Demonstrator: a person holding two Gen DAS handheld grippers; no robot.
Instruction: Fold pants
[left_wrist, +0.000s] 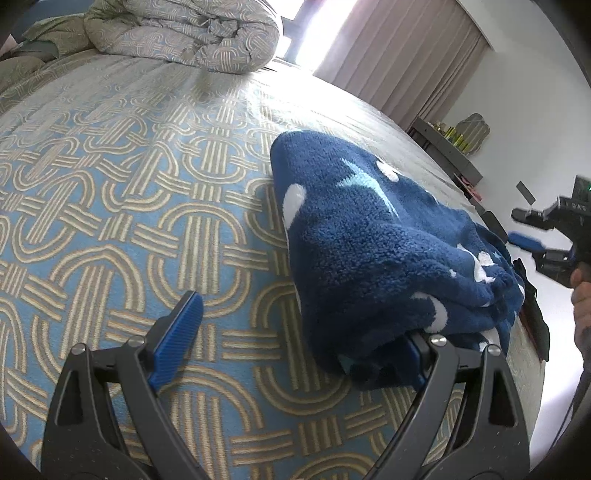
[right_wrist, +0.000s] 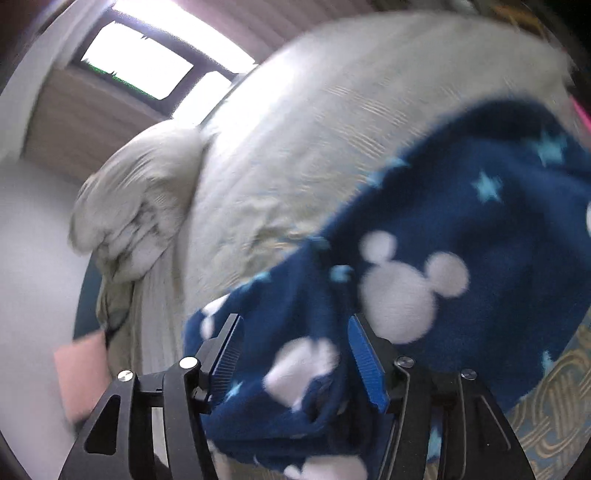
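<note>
The pants (left_wrist: 384, 251) are dark blue fleece with white mouse-head shapes and pale stars, lying folded in a thick bundle on the patterned bed. My left gripper (left_wrist: 295, 339) is open beside the bundle's near end; its left pad (left_wrist: 177, 336) is over bare bedspread and its right pad is tucked under the fabric edge. My right gripper (left_wrist: 532, 236) shows at the far right of the left wrist view, beyond the bundle. In the blurred right wrist view the right gripper (right_wrist: 295, 354) is open with the pants (right_wrist: 461, 258) lying between its fingers.
The bedspread (left_wrist: 110, 192) has a blue and tan interlocking pattern. A rolled duvet (left_wrist: 192, 33) lies at the bed's far end, also in the right wrist view (right_wrist: 136, 206). Curtains (left_wrist: 399, 51) and a window are behind. The bed's right edge drops to a pale floor with a low shelf (left_wrist: 447, 147).
</note>
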